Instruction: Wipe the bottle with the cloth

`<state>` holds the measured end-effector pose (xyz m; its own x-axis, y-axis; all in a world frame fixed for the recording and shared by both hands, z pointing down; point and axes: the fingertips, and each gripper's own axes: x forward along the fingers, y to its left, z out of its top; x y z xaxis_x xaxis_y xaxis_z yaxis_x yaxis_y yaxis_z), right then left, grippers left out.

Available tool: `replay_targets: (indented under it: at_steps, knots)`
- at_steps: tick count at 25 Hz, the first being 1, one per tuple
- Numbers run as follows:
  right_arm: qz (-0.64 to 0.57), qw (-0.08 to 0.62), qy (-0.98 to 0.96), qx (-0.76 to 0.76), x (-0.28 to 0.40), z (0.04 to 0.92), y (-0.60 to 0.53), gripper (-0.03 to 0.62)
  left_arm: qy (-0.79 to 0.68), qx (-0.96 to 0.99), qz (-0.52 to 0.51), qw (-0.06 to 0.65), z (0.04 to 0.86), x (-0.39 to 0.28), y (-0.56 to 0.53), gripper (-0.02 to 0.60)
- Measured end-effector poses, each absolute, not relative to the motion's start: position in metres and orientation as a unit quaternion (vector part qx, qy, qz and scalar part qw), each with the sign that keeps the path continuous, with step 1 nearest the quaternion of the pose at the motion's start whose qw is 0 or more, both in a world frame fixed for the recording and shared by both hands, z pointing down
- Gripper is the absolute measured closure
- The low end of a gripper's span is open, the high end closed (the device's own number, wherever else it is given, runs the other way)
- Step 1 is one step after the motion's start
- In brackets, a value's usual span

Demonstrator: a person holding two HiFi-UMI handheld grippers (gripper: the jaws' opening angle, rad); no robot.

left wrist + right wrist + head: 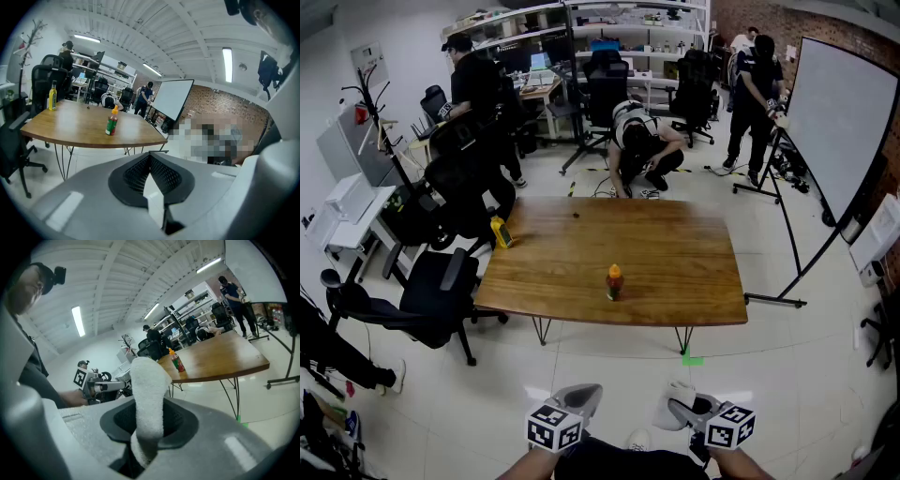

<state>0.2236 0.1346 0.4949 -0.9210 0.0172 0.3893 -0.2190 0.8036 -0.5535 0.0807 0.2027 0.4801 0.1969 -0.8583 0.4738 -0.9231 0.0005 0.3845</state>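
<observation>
A small red sauce bottle (614, 281) with an orange cap and green label stands upright near the front edge of the wooden table (675, 272). It also shows far off in the left gripper view, bottle (111, 122), and in the right gripper view, bottle (176, 361). Both grippers hover low over the floor, well short of the table. My left gripper (584, 396) (150, 157) is shut with nothing in it. My right gripper (677, 406) (146, 425) is shut on a white cloth (148, 390) (680, 396) that sticks up out of its jaws.
A yellow bottle (500, 232) (52, 96) stands at the table's left corner. Black office chairs (431, 295) crowd the table's left side. A whiteboard on a stand (834, 122) is at the right. Several people stand or crouch beyond the table.
</observation>
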Motion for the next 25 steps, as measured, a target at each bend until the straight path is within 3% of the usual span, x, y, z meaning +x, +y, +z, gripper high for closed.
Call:
replay_targets:
  at_steps: [9,25]
  knots:
    - [0.327,0.192,-0.925,0.017,0.203,0.509,0.113,0.517,-0.649,0.69,0.068,0.313,0.48,0.078,0.186,0.568]
    - [0.317,0.193,-0.923,0.101,0.068,0.507,0.016,0.517,-0.6,0.751,0.085,0.261,0.481,-0.089,0.055,0.566]
